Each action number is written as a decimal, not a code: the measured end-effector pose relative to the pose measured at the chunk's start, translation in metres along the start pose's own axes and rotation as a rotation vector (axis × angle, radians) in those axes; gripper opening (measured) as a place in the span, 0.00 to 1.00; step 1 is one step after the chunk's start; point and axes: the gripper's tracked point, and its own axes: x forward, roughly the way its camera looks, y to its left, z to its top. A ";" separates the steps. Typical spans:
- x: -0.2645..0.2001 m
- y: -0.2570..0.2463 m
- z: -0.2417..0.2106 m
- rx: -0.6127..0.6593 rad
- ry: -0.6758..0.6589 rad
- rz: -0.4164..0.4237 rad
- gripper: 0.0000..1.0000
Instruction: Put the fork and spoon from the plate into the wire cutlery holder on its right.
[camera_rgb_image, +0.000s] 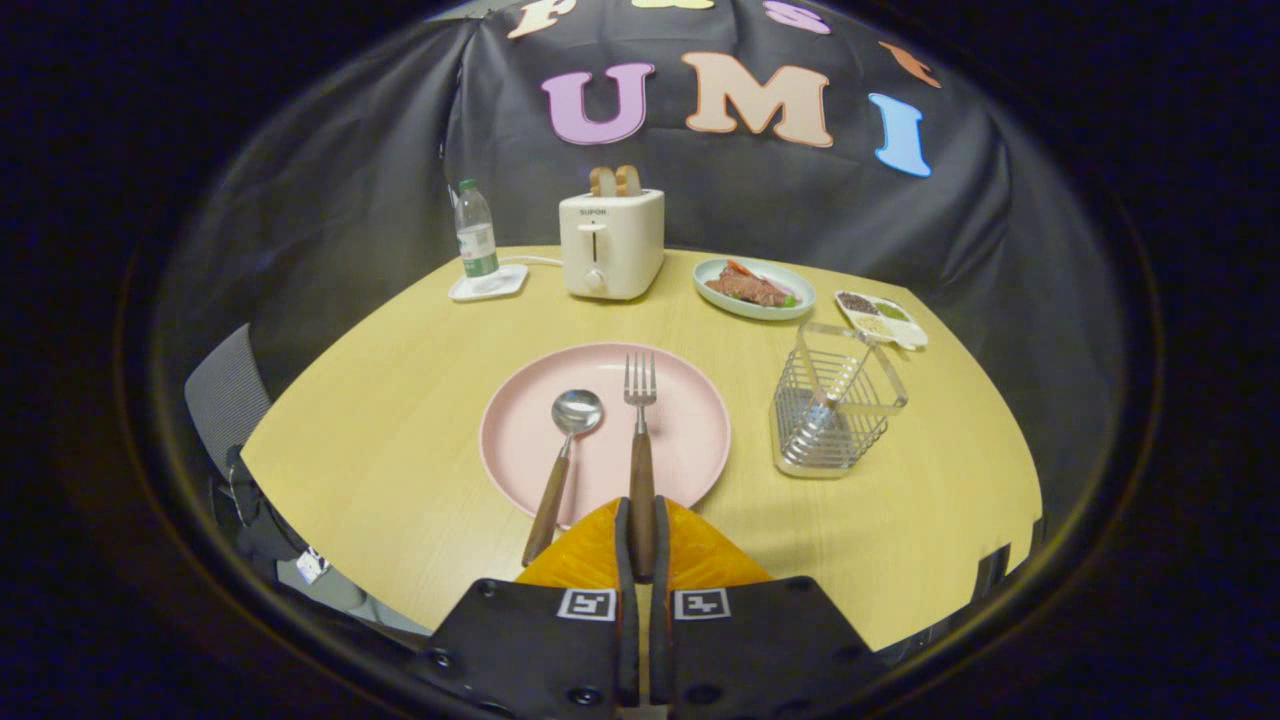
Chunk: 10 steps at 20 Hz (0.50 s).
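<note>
Upper left of the frame, a bottle (476, 229) stands on a small white coaster (489, 284); just right of it a toaster (611, 243) holds two slices of bread (615, 180); right again sits a plate of food (754, 288), and beyond that a small divided tray (881, 318); all of these lie toward the far edge of the surface (400, 400).

Centre frame is the pink plate (530, 420); the spoon (560, 468) lies on its left half, bowl away from the camera, handle running down past the near rim onto the surface; the fork (640, 440) lies beside it to the right, tines pointing away, its wooden handle coming straight down into the gripper (641, 545). The fingers look clenched on that handle, one on each side, pressed close with the wood between them; so the gripper is grasping the fork, which seems not yet lifted, its tines lying over the plate.

Right of the plate, apart from it, stands the holder (832, 412), upright and with nothing in it that I can see.

By my reckoning the first step is in hand: the fork is taken, neither piece delivered. The next move calls for a lift clear of the plate, a swing rightward over the holder, and a tilt so the fork goes in upright; the grip must hold firm on the smooth handle; the spoon follows after.
</note>
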 end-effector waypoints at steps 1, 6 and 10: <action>-0.005 -0.004 0.007 0.006 0.002 0.006 0.07; -0.034 -0.045 0.035 0.009 0.013 -0.018 0.07; -0.048 -0.082 0.059 0.039 0.026 -0.048 0.07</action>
